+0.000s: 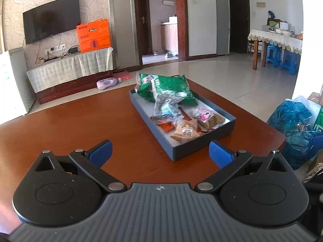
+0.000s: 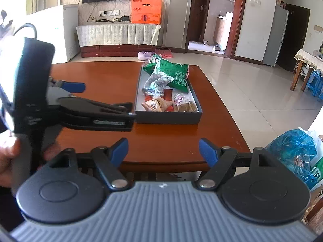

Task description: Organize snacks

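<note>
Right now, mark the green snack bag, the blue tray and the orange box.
green snack bag [image 1: 171, 85]: left wrist view, on its printed face.
blue tray [image 2: 167, 118]: right wrist view, on its near outer wall.
orange box [image 1: 93, 35]: left wrist view, on its front panel.

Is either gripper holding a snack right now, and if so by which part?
Nothing is held. The left gripper and right gripper are both open and empty, short of the box of snacks.
</note>
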The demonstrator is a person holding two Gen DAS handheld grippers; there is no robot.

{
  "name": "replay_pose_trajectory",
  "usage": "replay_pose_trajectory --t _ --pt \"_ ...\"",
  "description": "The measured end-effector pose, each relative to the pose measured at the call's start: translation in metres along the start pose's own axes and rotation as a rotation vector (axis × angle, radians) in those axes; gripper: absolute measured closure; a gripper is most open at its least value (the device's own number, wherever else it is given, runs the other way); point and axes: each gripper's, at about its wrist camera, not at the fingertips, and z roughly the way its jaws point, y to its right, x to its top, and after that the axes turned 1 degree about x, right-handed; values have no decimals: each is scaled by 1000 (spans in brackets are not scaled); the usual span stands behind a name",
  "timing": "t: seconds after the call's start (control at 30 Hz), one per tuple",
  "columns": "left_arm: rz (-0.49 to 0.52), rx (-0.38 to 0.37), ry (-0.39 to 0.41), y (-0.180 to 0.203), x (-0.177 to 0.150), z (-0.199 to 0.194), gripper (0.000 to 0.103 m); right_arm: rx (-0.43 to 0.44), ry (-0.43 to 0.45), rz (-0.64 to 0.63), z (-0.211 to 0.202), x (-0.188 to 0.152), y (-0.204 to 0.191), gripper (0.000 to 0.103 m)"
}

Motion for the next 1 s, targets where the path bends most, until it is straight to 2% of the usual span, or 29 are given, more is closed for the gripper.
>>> replay_pose_trajectory --t 0.43,0.7,1.0 --pt "19 29 -27 -13 -13 -2 0 27 -51 -13 26 4 -1 24" --pt "18 28 -25 -15 -14 -3 0 -10 -66 -3 40 9 9 24" --pt "31 37 -31 -14 -15 -1 0 -9 -93 -9 47 6 13 24"
